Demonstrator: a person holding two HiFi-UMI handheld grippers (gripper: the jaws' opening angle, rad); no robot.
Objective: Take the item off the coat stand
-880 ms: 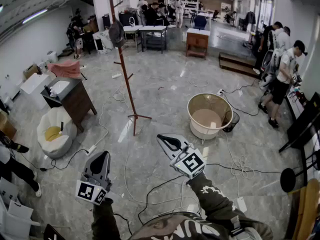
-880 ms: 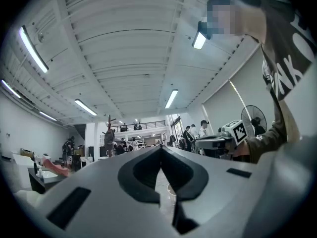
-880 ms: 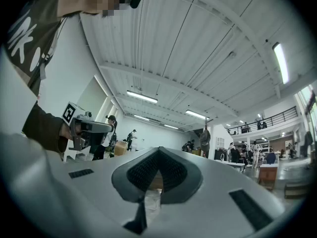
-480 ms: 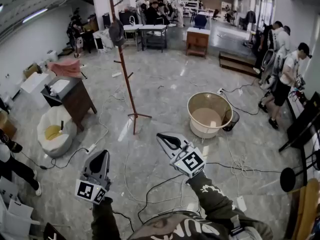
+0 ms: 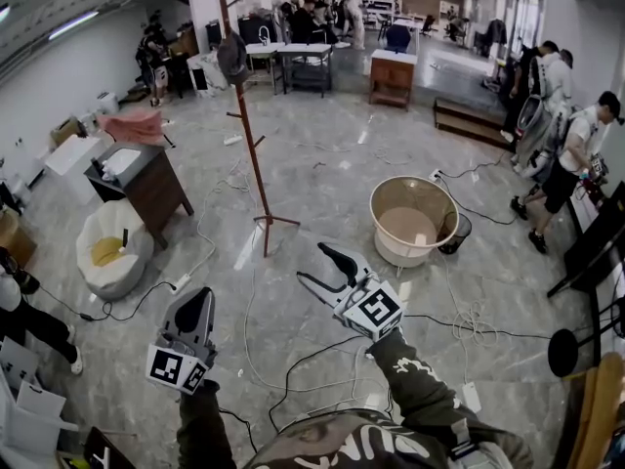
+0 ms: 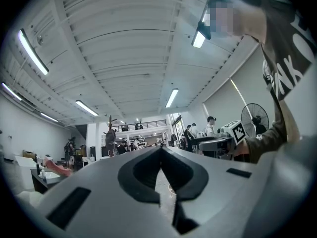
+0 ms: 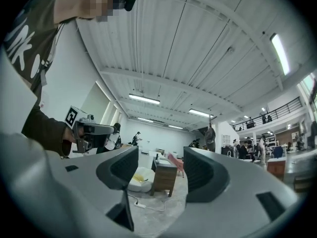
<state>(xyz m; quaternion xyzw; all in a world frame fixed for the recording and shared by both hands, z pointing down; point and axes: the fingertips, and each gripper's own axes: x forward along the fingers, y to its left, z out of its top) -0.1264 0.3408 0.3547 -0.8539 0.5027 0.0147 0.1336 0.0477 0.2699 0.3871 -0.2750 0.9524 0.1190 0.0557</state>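
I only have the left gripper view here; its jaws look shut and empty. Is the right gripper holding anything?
Observer: No; the right gripper has its jaws apart, with nothing between them.
Operator: How far off is the stand?
Observer: In the head view the tall brown wooden coat stand is well ahead, out of reach.
Operator: Anything beside it?
Observer: A round beige tub stands to the right of its base.
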